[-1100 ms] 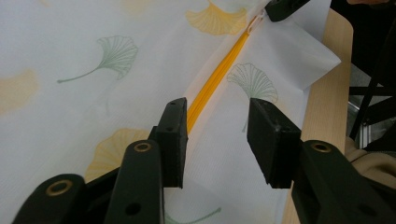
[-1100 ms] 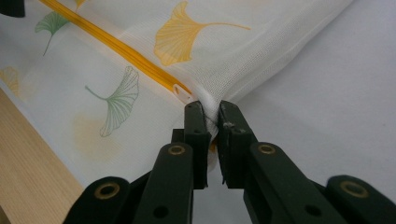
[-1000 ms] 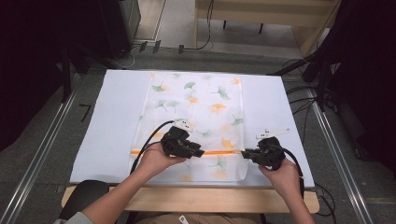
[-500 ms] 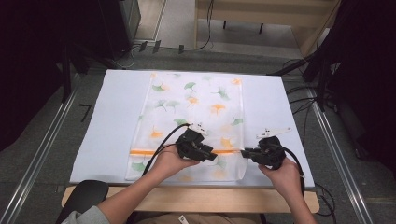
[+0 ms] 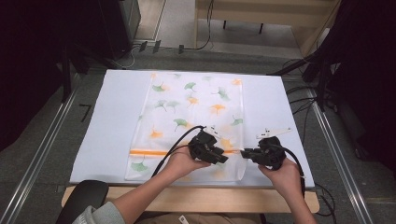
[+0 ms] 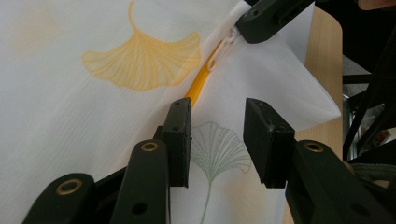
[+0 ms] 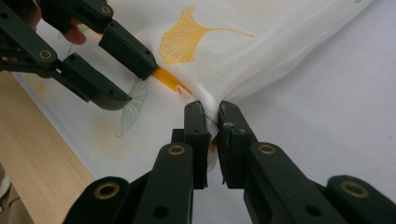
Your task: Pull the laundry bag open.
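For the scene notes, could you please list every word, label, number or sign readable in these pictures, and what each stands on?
No readable text stands anywhere.
The mesh bag bears printed ginkgo leaves, not letters.
Its orange zipper shows no marking.
The left gripper and right gripper carry no legible label.
A small white tag at the table's near edge is too small to read.
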{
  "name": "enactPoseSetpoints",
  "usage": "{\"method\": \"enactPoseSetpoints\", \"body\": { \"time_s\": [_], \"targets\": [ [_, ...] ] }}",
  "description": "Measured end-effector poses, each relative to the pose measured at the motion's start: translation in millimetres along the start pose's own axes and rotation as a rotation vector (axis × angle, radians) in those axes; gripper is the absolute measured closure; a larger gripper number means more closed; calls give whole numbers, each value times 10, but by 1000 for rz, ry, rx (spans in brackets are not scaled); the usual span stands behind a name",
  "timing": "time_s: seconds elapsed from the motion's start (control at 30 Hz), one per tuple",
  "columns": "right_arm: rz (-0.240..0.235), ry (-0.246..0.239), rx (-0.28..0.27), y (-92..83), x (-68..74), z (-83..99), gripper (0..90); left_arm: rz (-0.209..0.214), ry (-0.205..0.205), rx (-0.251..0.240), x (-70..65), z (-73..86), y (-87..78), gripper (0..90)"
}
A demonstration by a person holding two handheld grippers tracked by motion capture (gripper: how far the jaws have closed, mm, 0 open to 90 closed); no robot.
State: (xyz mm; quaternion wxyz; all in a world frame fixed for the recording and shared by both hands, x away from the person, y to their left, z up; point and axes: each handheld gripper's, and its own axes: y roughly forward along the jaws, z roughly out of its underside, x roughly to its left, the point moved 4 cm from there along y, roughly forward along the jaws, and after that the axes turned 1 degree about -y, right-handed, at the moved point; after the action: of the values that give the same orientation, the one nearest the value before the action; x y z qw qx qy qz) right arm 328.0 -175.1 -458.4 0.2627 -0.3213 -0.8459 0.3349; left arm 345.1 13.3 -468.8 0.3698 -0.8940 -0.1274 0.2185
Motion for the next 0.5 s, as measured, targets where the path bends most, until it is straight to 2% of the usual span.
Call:
{"method": "enactPoseSetpoints", "body": {
  "time_s": [0.1,0.2,0.4,0.5],
  "targets": [
    [-3,-6,-2,-2,8,-5,848,-13,15,3,-4,-19,25,629],
    [-2,-11,-6,-5,13,-9,848,0,5,-3,-3,-33,50,631],
    [-17,-33,-13,-20,39,-22,849,8,11,-2,-21,-57,99,637],
    [-25,-50,-20,-29,62,-35,849,1,11,-4,-28,-63,113,618]
  ]
}}
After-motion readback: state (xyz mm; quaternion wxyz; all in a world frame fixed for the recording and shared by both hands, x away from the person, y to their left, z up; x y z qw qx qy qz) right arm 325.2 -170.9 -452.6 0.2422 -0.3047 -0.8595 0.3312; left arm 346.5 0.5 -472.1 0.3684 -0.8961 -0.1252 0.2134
